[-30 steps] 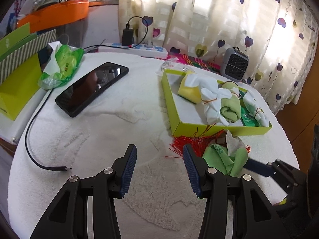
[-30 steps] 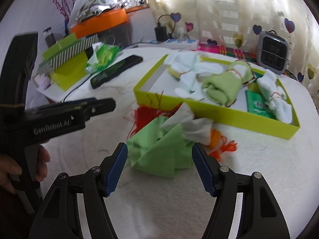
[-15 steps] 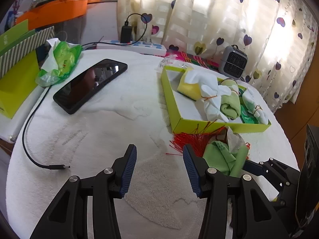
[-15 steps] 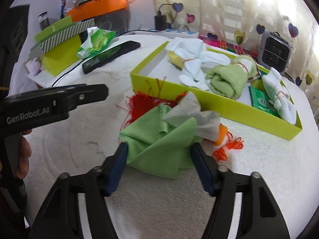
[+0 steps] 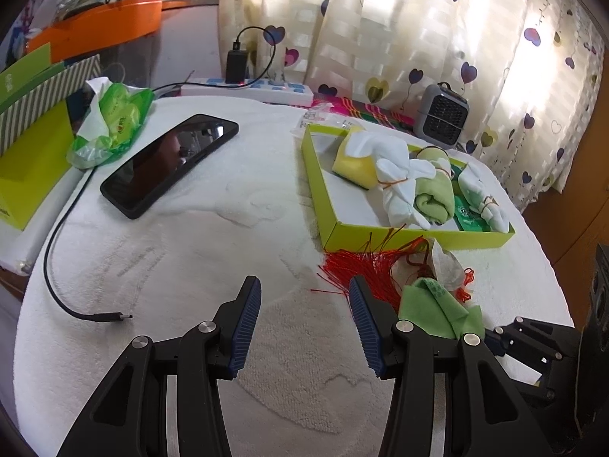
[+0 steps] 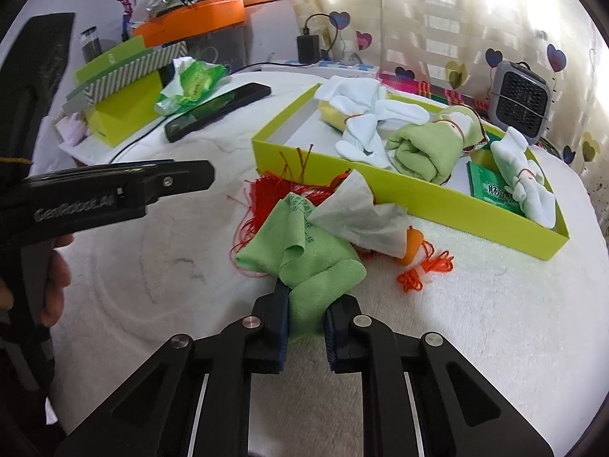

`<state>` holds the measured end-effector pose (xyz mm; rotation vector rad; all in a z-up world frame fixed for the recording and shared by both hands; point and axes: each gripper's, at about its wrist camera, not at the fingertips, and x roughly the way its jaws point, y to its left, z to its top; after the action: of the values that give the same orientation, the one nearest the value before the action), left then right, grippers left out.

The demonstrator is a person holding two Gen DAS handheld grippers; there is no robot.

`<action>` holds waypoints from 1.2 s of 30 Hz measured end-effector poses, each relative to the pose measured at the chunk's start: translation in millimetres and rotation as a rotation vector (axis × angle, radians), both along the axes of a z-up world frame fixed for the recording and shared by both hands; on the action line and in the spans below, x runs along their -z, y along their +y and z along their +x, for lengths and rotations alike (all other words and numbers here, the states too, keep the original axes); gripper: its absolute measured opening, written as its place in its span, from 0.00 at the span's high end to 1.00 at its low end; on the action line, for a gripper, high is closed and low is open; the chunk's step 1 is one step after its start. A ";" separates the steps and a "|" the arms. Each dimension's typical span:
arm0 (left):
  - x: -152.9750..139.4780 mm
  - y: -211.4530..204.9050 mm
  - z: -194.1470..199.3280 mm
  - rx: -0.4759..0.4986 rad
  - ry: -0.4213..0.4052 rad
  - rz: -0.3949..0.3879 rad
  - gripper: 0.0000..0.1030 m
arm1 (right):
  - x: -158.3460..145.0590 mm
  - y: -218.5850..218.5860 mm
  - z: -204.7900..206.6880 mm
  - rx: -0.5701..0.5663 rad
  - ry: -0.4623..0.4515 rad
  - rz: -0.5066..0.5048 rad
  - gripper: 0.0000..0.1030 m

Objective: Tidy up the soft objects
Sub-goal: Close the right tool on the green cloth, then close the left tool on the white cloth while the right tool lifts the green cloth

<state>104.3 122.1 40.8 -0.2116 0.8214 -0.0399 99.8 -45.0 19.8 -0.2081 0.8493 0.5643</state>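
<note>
A light green cloth (image 6: 304, 259) lies crumpled on the white towelled table, in front of a lime tray (image 6: 399, 190). My right gripper (image 6: 306, 304) has its jaws closing, and the pads pinch the cloth's near fold. A grey-white tissue (image 6: 357, 217), a red tassel (image 6: 266, 194) and an orange piece (image 6: 413, 243) lie against the cloth. The tray holds white tied bundles (image 6: 365, 129), a rolled green towel (image 6: 418, 148) and a green packet (image 6: 491, 190). My left gripper (image 5: 304, 285) hovers open over bare towel, left of the cloth (image 5: 437, 304), with nothing between its fingers.
A black phone (image 5: 171, 163), a loose charging cable (image 5: 57, 266) and a green wipes pack (image 5: 114, 122) lie to the left. A power strip (image 5: 247, 85) and a small grey fan (image 5: 443, 114) stand at the back. A hand (image 6: 53, 278) holds the left gripper's handle.
My right gripper's jaws have gone from wide apart around the green cloth to pinched on it, bunching the fabric. The left gripper has not moved.
</note>
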 end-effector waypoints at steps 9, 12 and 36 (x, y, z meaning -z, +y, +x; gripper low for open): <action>-2.9 -9.8 -1.4 0.034 0.000 -0.007 0.54 | -10.4 -28.8 -19.4 -0.003 -0.012 0.072 0.86; -3.6 -15.3 -0.1 0.063 -0.001 -0.022 0.54 | -14.9 -41.6 -21.9 0.028 -0.021 0.086 0.86; 1.6 -86.4 35.8 0.246 0.050 -0.019 0.54 | -19.9 -122.1 -2.0 0.259 -0.067 0.137 0.86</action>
<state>140.1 35.7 39.2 -0.1294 0.8940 -0.2742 97.8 -167.2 39.7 0.0085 0.7554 0.3686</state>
